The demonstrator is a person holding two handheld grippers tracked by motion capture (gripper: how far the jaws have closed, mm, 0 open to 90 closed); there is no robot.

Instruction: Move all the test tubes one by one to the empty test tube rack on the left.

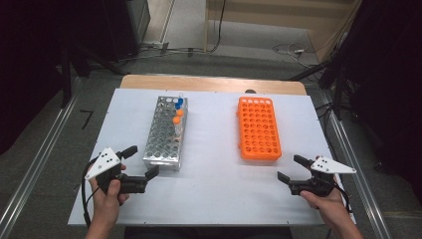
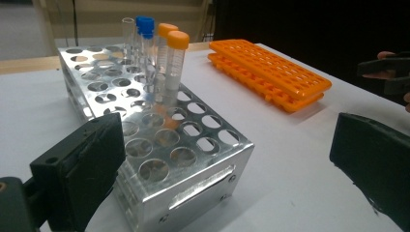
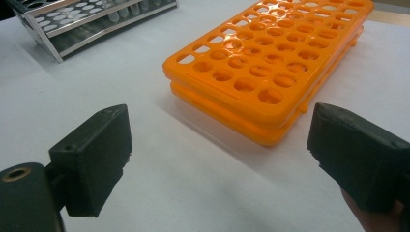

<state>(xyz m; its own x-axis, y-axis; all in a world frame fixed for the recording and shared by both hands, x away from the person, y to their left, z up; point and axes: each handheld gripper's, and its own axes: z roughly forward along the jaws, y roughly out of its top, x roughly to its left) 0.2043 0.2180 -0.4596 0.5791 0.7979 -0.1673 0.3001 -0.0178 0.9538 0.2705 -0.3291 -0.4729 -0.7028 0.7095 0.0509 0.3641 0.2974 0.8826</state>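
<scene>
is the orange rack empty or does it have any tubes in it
Empty. Every hole of the orange rack that shows is open; the capped tubes stand in the metal rack.

Left tongs (image 1: 141, 160): held in the left hand (image 1: 110, 191) at the near left of the counter (image 1: 214, 199), jaws spread wide, nothing between them, pointing forward and to the right. Right tongs (image 1: 292, 168): held in the right hand (image 1: 326, 201) at the near right, jaws equally wide apart and empty, pointing forward and to the left. Both forearms enter from the bottom edge. Grey plates sit on top of both tongs.
</scene>
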